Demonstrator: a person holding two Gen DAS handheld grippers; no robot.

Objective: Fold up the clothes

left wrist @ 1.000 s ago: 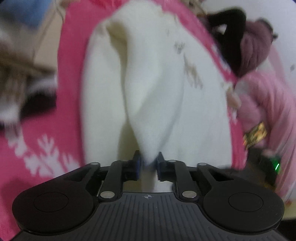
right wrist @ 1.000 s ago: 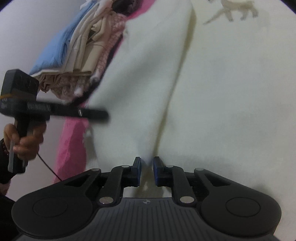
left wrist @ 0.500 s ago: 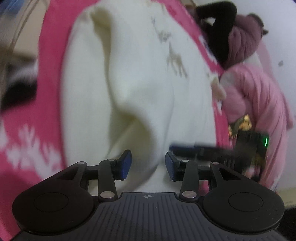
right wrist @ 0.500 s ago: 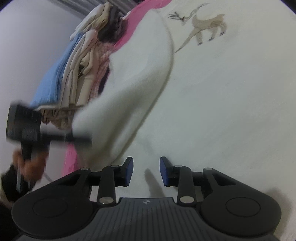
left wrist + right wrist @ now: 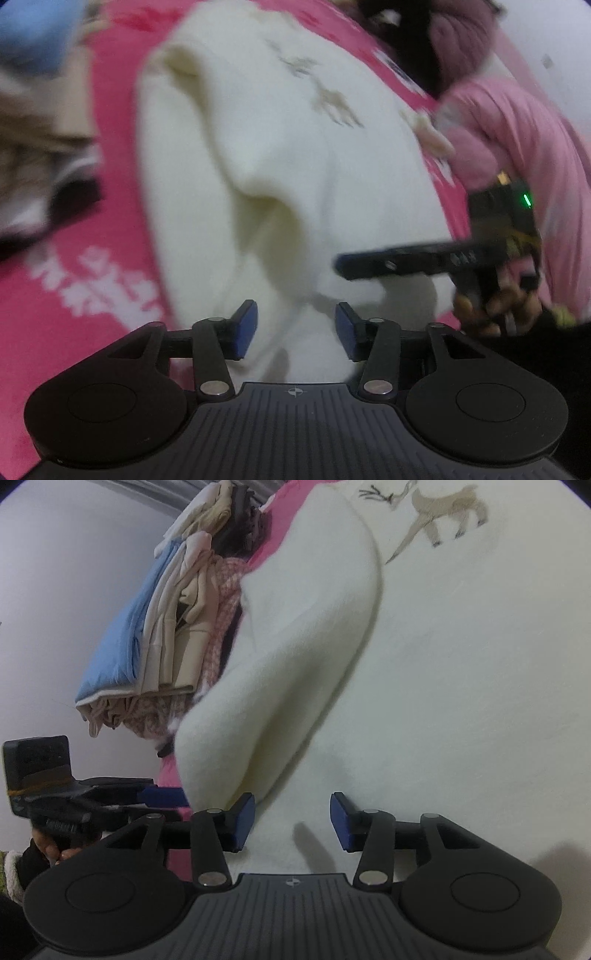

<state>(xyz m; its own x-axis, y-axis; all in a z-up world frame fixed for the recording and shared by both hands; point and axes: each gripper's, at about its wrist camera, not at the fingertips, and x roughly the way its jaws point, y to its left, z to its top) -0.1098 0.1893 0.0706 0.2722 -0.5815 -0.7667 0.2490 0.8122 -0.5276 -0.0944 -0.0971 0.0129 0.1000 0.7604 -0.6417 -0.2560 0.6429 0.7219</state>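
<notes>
A cream sweater (image 5: 295, 155) with brown deer motifs (image 5: 443, 520) lies on a pink blanket (image 5: 110, 221) with white snowflakes. One side of it is folded over the body as a thick flap (image 5: 306, 646). My left gripper (image 5: 295, 328) hovers over the sweater's near edge; its jaws are opening and the blue pads stand apart from the cloth. My right gripper (image 5: 291, 816) is also opening just above the sweater, with nothing pinched. Each gripper appears in the other's view: the right gripper (image 5: 347, 262) from the side, the left gripper (image 5: 166, 797) at the flap's lower corner.
A stack of folded clothes (image 5: 166, 627), blue, beige and pink-checked, sits beside the sweater by a pale wall. Loose pink (image 5: 509, 140), maroon (image 5: 458, 37) and black (image 5: 402, 29) garments are heaped on the other side. A hand (image 5: 495, 306) holds the right gripper's handle.
Both grippers were pinching cream fabric a second ago; both have let go and spread their jaws. The lifted fold has dropped onto the sweater. The left gripper has drawn back a little.
</notes>
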